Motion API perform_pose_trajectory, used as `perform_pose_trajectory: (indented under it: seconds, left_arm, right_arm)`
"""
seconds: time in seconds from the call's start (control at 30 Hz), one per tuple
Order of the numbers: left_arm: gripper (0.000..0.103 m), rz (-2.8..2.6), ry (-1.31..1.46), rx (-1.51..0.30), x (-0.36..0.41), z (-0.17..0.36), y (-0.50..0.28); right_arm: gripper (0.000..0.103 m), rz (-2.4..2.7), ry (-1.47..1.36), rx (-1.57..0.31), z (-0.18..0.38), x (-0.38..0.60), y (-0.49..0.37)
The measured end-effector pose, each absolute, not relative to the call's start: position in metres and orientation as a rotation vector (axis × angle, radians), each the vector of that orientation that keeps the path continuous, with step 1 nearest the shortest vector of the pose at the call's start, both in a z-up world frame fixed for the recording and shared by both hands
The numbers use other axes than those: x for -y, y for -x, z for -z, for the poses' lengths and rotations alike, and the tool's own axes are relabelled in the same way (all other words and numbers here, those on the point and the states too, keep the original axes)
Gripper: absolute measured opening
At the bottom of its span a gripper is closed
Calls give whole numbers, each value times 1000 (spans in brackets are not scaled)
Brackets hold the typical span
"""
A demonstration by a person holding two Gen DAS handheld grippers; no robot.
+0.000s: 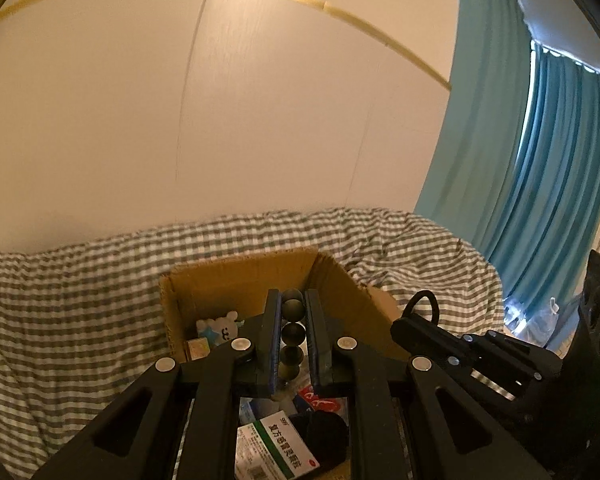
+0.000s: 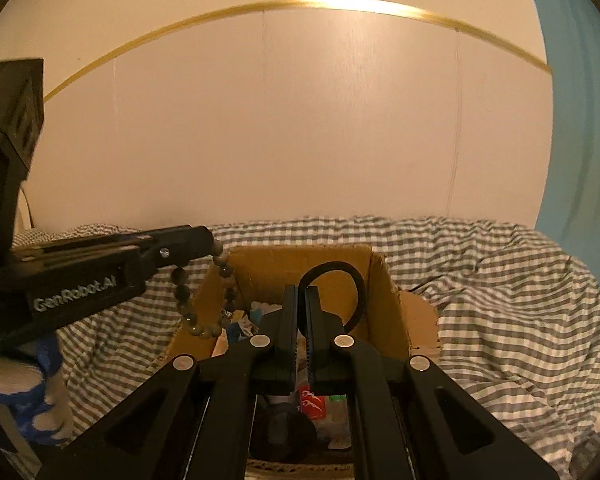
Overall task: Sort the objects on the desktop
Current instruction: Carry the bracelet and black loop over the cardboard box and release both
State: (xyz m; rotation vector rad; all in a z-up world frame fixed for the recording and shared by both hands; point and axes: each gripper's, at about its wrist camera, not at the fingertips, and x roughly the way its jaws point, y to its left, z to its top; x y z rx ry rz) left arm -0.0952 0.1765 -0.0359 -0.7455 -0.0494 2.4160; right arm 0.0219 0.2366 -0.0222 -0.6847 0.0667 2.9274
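Left gripper point(image 1: 293, 300): clamped on bead bracelet point(image 2: 204, 300), loop hanging down.
Right gripper point(image 2: 302, 294): pinching black hair tie point(image 2: 340, 270), loop upright.
Below: cardboard box point(image 2: 384, 280).

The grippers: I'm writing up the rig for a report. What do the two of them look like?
Both are matte black plastic with angular linkage arms, triangular cut-outs and round silver pivot pins. The left gripper has flat fingers with blue pads; white "GenRobot.AI" lettering runs along its side in the right wrist view. The right gripper has flat black fingers, one showing a ridged inner face. No cables show.
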Motion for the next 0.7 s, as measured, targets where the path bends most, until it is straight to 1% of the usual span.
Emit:
perform_pose_trajectory:
  seconds: [0.43, 0.5, 0.7]
  left_arm:
    - [11, -2415, 916, 47, -197, 97, 143]
    - [13, -2413, 928, 50, -195, 99, 145]
    - [13, -2424, 927, 67, -185, 98, 144]
  right_arm:
    - [3, -2884, 921, -120, 67, -253, 15]
    - [3, -2866, 947, -133, 71, -255, 17]
    - [4, -2845, 958, -104, 72, -253, 17]
